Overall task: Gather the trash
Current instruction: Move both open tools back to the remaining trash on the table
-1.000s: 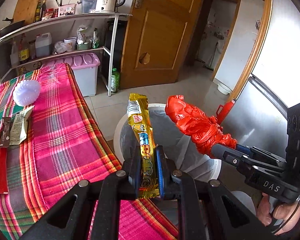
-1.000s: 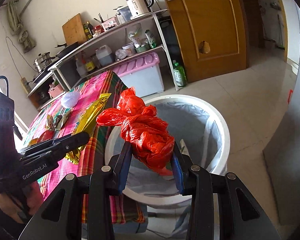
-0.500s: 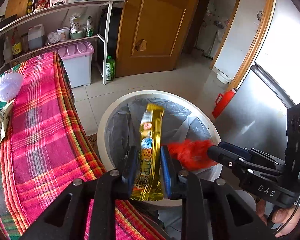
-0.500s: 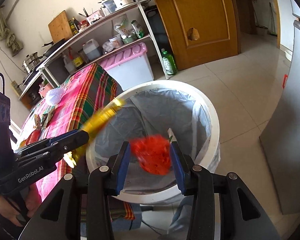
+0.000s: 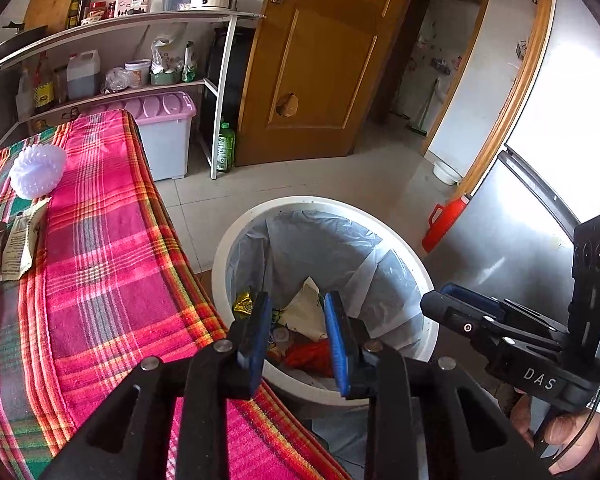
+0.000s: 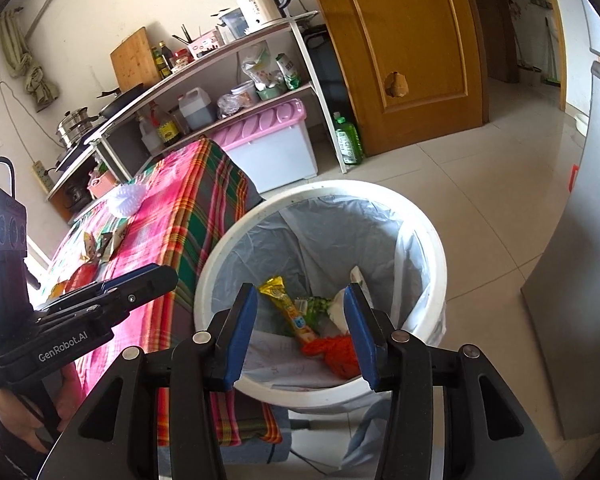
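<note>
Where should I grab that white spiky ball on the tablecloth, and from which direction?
Take the white spiky ball across its middle, coming down from above with the jaws wide open. It is round and sits free on the plaid tablecloth, apart from the wrappers nearer you, so both sides look clear. The left gripper is open, empty and probably nearer.

Left gripper (image 5: 298,334) spread wide, blue pads (image 5: 335,338) well apart, nothing between them, angled downward. Right gripper (image 6: 300,334) likewise parted and empty, tilted down, level with the left and just beside it. Bare fingers (image 5: 562,438) wrapped round the right handle, seen at the lower edge.
</note>
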`<move>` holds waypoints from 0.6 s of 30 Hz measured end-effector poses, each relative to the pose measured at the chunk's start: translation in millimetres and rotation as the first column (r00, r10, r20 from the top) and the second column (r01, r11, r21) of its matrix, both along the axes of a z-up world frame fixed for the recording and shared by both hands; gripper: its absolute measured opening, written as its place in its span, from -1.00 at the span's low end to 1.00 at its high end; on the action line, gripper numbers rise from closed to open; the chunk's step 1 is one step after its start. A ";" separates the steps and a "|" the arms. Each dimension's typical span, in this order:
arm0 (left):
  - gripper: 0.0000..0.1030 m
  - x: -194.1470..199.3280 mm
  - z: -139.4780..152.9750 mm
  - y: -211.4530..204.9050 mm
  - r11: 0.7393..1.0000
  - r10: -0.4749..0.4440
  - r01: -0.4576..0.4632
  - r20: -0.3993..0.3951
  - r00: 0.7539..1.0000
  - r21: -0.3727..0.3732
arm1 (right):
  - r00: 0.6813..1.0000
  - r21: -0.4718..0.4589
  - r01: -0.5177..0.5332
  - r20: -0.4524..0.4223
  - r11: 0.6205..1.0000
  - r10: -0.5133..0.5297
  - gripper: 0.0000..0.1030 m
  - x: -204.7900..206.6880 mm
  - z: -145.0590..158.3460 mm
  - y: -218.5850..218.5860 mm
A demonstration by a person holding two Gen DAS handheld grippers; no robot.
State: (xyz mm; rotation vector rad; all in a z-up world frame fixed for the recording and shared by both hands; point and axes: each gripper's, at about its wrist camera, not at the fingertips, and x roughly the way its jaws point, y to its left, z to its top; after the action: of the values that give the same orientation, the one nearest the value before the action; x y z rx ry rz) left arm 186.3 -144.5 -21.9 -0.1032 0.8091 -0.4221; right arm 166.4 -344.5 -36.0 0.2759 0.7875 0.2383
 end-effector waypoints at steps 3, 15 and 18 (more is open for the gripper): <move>-0.44 -7.6 6.0 8.2 1.000 0.014 -0.014 0.023 1.000 -0.007 | 1.000 0.002 -0.017 0.017 1.000 0.017 -0.10 -4.6 5.7 5.2; -0.44 -37.6 24.4 53.9 0.994 0.106 -0.105 0.104 0.989 -0.012 | 0.992 -0.008 -0.100 0.074 0.995 0.101 -0.10 -14.9 30.6 44.6; -0.44 -44.2 27.7 67.5 0.991 0.132 -0.131 0.116 0.984 -0.016 | 0.989 -0.012 -0.123 0.079 0.992 0.123 -0.10 -16.5 34.2 55.0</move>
State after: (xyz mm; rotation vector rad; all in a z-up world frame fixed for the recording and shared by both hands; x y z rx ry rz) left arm 142.1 -77.0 5.8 -0.1373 0.6806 -0.3037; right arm 149.9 -289.5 -1.7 0.2099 0.7269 0.3604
